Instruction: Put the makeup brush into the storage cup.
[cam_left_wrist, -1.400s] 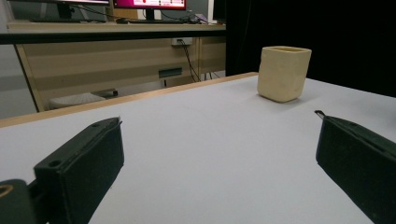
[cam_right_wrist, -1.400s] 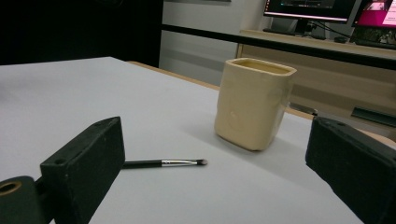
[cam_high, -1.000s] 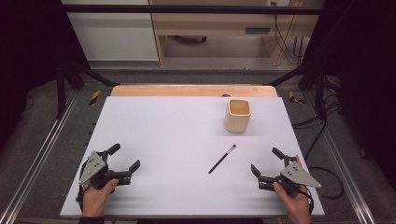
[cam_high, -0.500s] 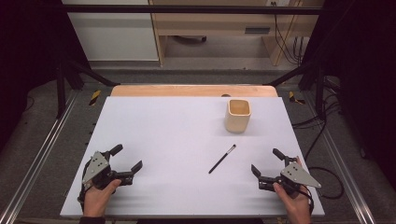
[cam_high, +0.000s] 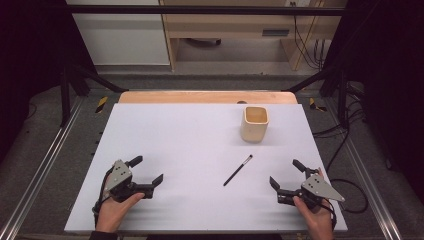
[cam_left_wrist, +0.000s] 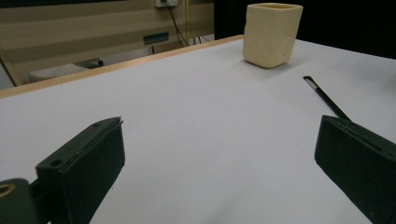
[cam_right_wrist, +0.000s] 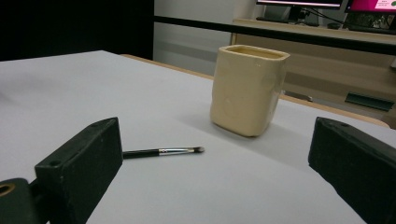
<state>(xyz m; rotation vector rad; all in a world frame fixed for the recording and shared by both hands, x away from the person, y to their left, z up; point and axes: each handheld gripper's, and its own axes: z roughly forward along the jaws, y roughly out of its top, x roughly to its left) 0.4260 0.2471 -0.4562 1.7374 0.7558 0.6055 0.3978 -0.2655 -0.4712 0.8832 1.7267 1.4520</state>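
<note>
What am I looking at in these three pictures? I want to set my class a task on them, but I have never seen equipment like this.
A person sits at a white table, with a hand-held tool in each hand: the left gripper and the right gripper. Each has two black jaws, standing wide open and holding nothing. One picture comes from a camera above the table. The other two come from small cameras riding on each gripper, looking out between its jaws. On the table stand a cream cup and, lying nearer the person and apart from it, a thin black brush.
</note>
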